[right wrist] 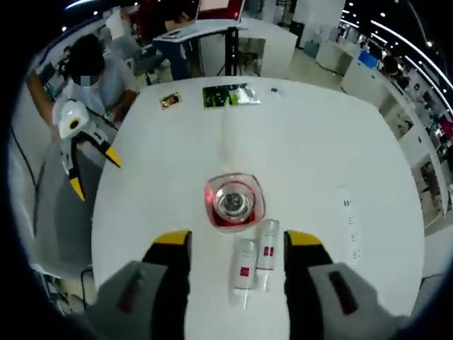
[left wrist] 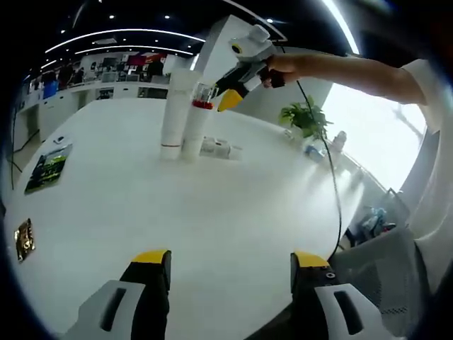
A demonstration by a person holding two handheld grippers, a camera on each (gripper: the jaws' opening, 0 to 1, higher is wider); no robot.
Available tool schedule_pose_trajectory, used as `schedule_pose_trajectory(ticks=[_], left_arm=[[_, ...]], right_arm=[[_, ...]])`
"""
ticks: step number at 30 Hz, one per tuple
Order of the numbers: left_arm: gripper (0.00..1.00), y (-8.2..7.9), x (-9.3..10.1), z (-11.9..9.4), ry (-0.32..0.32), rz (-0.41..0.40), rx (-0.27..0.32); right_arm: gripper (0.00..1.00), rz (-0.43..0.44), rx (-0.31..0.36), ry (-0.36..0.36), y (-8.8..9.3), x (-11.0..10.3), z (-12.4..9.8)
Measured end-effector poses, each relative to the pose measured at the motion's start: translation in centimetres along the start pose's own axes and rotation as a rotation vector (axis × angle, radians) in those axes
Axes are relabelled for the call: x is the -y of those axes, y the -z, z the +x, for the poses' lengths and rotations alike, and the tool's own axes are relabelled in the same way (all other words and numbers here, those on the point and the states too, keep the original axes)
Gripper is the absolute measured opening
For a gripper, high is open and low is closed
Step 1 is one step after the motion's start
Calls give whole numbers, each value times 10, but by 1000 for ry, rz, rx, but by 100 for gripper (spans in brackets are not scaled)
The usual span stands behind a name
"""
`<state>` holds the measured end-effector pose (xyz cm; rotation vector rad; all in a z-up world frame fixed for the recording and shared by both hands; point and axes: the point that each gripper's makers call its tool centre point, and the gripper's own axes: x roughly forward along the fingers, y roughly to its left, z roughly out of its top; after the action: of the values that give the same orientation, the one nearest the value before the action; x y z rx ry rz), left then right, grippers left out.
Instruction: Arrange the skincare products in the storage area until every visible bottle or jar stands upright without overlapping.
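A: Bottles first. Where are they standing?

B: On the white desk [left wrist: 212,212]. In the left gripper view two tall white bottles [left wrist: 182,113] stand upright side by side, touching or nearly so, at the far part of the desk. A white power strip [left wrist: 219,148] lies just beside them.

A: And the right hand-held gripper [left wrist: 216,95]?

B: It is up at the top of the bottles, held by a person's hand [left wrist: 277,69]. Something clear with a red band [left wrist: 202,98] sits at its yellow tips. I cannot tell whether the jaws are closed on it.

A: What does the right gripper view give?

B: It looks straight down. A round clear cap ringed with red [right wrist: 233,201] lies ahead of the jaws, and the two white bottles with small red labels show between the yellow-tipped jaws, which stand wide apart.

A: The left hand-held gripper [left wrist: 231,269]?

B: Open, low over bare desk, well apart from the bottles. From the right gripper view it hangs off the desk's edge, near a seated person [right wrist: 92,67].

A: Anything else on the desk?

B: A green printed sheet [left wrist: 47,168] and a small gold packet [left wrist: 23,239], both well away from the bottles.
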<state>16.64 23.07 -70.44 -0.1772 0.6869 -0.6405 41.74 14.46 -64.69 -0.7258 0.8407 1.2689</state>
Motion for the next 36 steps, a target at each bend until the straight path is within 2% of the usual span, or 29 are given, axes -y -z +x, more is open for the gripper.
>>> schedule_pose_trajectory(ticks=[2, 3, 4, 6, 7, 8, 10, 12, 17, 20, 24, 27, 31, 34, 36], left_arm=[[71, 1, -1, 0, 0, -3, -2], [71, 1, -1, 0, 0, -4, -2], [71, 2, -1, 0, 1, -3, -5], [71, 3, -1, 1, 3, -2, -7], [71, 3, -1, 1, 4, -1, -7], [71, 4, -1, 1, 5, -1, -8], [71, 3, 0, 1, 5, -2, -7], [71, 1, 0, 0, 3, -10, -2], [71, -2, -2, -2, -7, -38, 8], [70, 0, -3, -1, -4, -43, 1], [70, 4, -1, 0, 8, -36, -12], [70, 4, 1, 0, 12, -35, -20], [70, 3, 1, 0, 9, -39, -16], [70, 3, -1, -1, 4, -44, -13], [70, 3, 0, -1, 4, -43, -14]], right_arm=[[55, 42, 0, 27, 16, 2, 1], [55, 41, -11, 50, 28, 5, 2], [55, 43, -13, 61, 32, 6, 2], [55, 101, -19, 139, 54, 16, 2], [55, 114, -23, 145, 59, 17, 3], [55, 157, -37, 151, 71, 16, 4], [53, 172, -62, 162, 89, 21, 7], [51, 211, -115, 149, 113, 17, 12], [48, 253, -156, 149, 138, 9, 24], [45, 284, -154, 151, 144, 6, 30], [41, 323, -133, 181, 145, 12, 35], [39, 357, -129, 172, 148, 13, 40], [37, 353, -148, 153, 154, 14, 48], [34, 357, -129, 164, 150, 16, 49], [32, 343, -141, 168, 151, 19, 50]])
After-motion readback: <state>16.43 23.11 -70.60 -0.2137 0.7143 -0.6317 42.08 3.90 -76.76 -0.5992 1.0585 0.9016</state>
